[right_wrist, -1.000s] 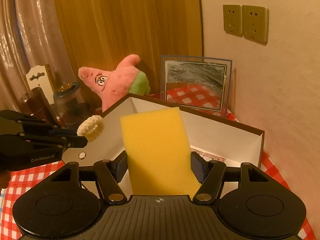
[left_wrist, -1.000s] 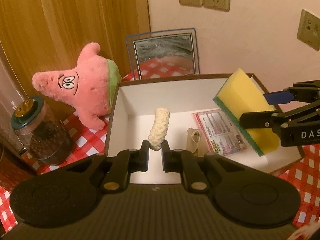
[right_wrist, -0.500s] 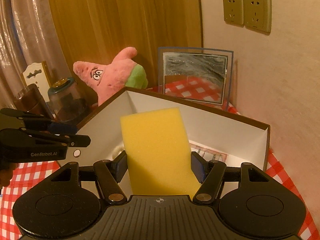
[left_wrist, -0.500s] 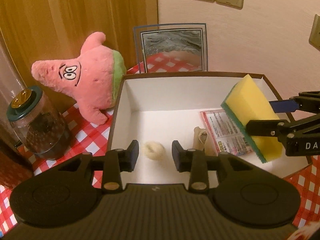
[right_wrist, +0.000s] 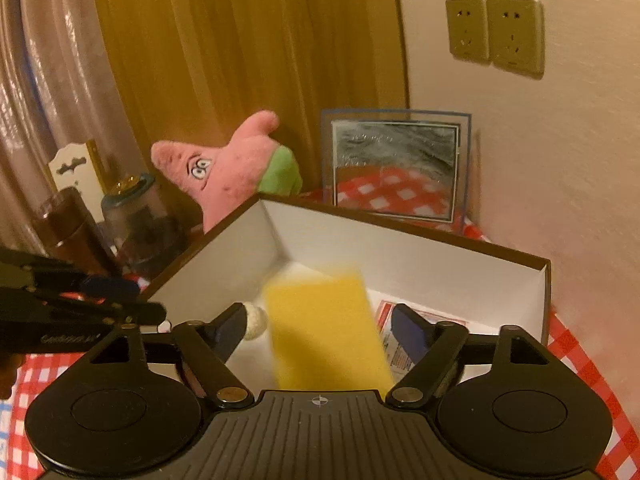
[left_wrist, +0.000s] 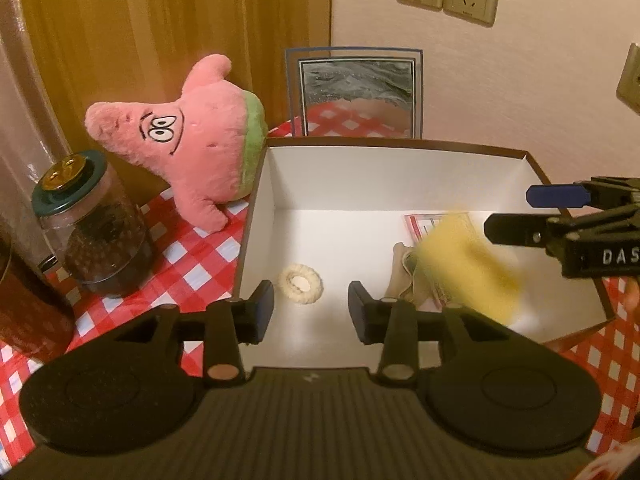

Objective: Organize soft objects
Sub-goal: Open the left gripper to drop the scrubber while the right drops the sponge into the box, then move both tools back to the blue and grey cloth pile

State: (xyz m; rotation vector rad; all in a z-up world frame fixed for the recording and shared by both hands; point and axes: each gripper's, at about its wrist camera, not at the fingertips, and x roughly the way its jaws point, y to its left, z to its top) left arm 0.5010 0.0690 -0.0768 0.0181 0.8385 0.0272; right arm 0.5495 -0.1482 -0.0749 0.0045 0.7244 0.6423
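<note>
A white box with brown rim (left_wrist: 396, 143) (right_wrist: 404, 232) stands on the checked cloth. A cream knitted ring (left_wrist: 301, 282) lies flat on the box floor; part of it shows in the right wrist view (right_wrist: 256, 320). My left gripper (left_wrist: 311, 307) is open and empty above the box's near edge. My right gripper (right_wrist: 322, 330) (left_wrist: 516, 216) is open over the box's right side. The yellow sponge (left_wrist: 468, 268) (right_wrist: 326, 330) is blurred, falling free between its jaws into the box. A pink star plush (left_wrist: 188, 136) (right_wrist: 236, 168) sits left of the box.
A printed packet (left_wrist: 420, 224) and a beige cloth item (left_wrist: 400, 268) lie in the box. A glass jar with green lid (left_wrist: 92, 232) and a dark red cup (left_wrist: 24, 312) stand at left. A framed picture (left_wrist: 356, 96) leans against the wall.
My left gripper opened and dropped the knitted ring, which now lies flat in the box. My right gripper has just opened and the sponge is dropping.
</note>
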